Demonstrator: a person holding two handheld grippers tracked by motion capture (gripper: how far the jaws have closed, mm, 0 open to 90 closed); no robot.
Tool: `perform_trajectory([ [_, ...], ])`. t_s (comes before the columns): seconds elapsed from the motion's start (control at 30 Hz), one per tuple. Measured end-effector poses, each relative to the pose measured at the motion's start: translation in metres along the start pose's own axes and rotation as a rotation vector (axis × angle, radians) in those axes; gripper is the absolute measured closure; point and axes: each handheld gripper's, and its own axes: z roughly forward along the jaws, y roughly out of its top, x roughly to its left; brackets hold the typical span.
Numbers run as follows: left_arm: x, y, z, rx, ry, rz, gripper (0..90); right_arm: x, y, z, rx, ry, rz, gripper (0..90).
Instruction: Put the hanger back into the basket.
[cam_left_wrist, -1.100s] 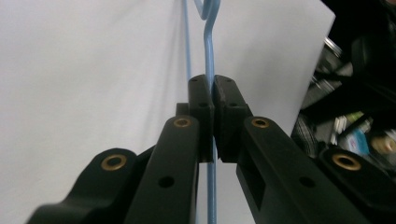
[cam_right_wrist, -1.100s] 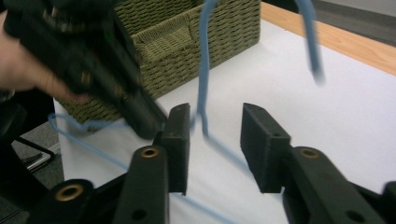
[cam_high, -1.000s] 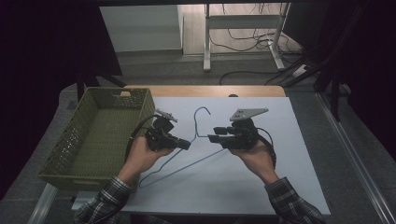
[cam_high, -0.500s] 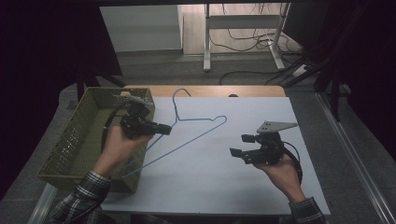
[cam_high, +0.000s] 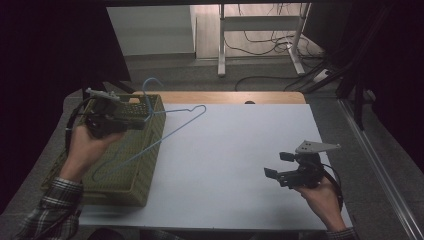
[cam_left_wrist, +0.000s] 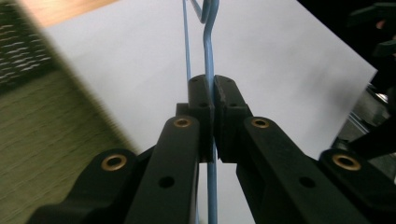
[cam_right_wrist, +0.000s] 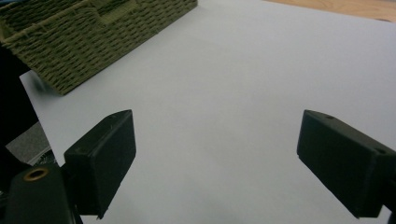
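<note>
Blue wire hanger (cam_high: 172, 131) pinched in left gripper (cam_high: 142, 120), lifted above green woven basket (cam_high: 131, 175), hook end up. Right gripper (cam_high: 276, 165) spread wide, empty, over white table (cam_high: 235, 150), well apart.

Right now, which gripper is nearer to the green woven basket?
Left. The left gripper hangs above the basket, shut on the blue hanger. The right gripper is open, far across the white table.

Two forearms enter from the bottom of the frame. The left hand (cam_high: 87, 145), at middle left, holds the left gripper (cam_high: 142, 120) with jaws pressed together. The right hand (cam_high: 320, 197), at lower right, holds the right gripper (cam_high: 275, 167) with jaws spread wide apart.
</note>
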Motion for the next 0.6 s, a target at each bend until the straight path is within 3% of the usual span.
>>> perform_trajectory([
  [0.23,0.036,-0.023,-0.026,-0.044,0.047,-0.050,87.7,-0.013,-0.020,-0.009,0.010,-0.040,0.048,9.4],
  [0.33,0.050,-0.032,-0.037,-0.058,0.071,-0.069,87.8,-0.015,-0.025,-0.013,0.021,-0.063,0.045,8.3],
  [0.6,0.079,-0.054,-0.061,-0.108,0.130,-0.099,87.7,-0.017,-0.033,-0.020,-0.001,-0.068,0.064,6.5],
])
